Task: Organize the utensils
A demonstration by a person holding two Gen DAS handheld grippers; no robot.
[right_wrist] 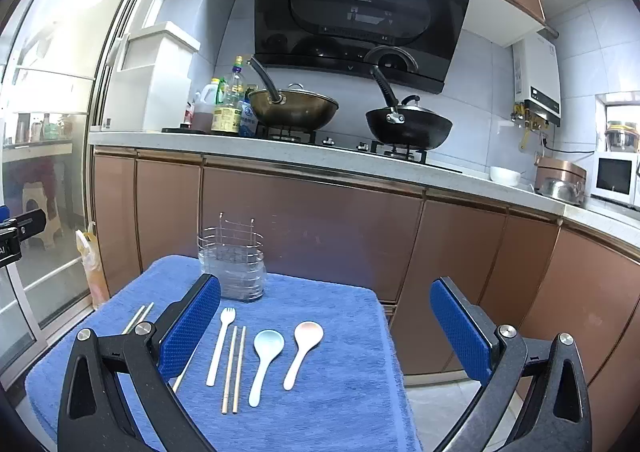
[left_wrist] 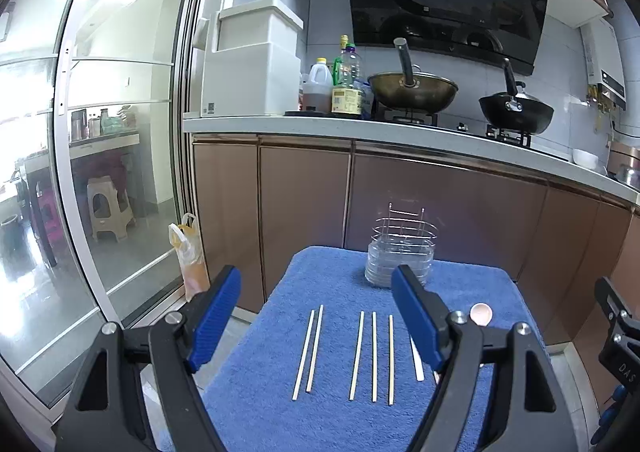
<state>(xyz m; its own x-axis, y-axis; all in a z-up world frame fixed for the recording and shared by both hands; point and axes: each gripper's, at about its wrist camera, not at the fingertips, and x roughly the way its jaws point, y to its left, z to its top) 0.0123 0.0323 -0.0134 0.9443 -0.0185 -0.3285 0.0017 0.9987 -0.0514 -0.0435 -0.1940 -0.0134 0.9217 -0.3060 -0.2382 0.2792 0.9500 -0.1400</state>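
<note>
Nothing sorted yet, by the look of it: the wire holder [right_wrist: 232, 264] at the back of the blue towel [right_wrist: 340, 392] stands empty, and every utensil lies flat in a row in front of it. Working from the left, the left gripper [left_wrist: 316, 320] hangs above the near edge with its blue pads spread wide and nothing between them. Under it lie a pair of chopsticks [left_wrist: 308, 354], then three more sticks [left_wrist: 373, 356], all apart from one another. Moving right, the white fork [right_wrist: 218, 344], another chopstick pair [right_wrist: 235, 368], the pale blue spoon [right_wrist: 264, 360] and the pink spoon [right_wrist: 302, 348], each with towel showing between. The right gripper [right_wrist: 326, 332] also gapes, holding nothing. Room looks generous above the towel and toward the holder, though the towel's right edge drops off just beyond the pink spoon, and the brown cabinets [right_wrist: 440, 252] rise close behind.
</note>
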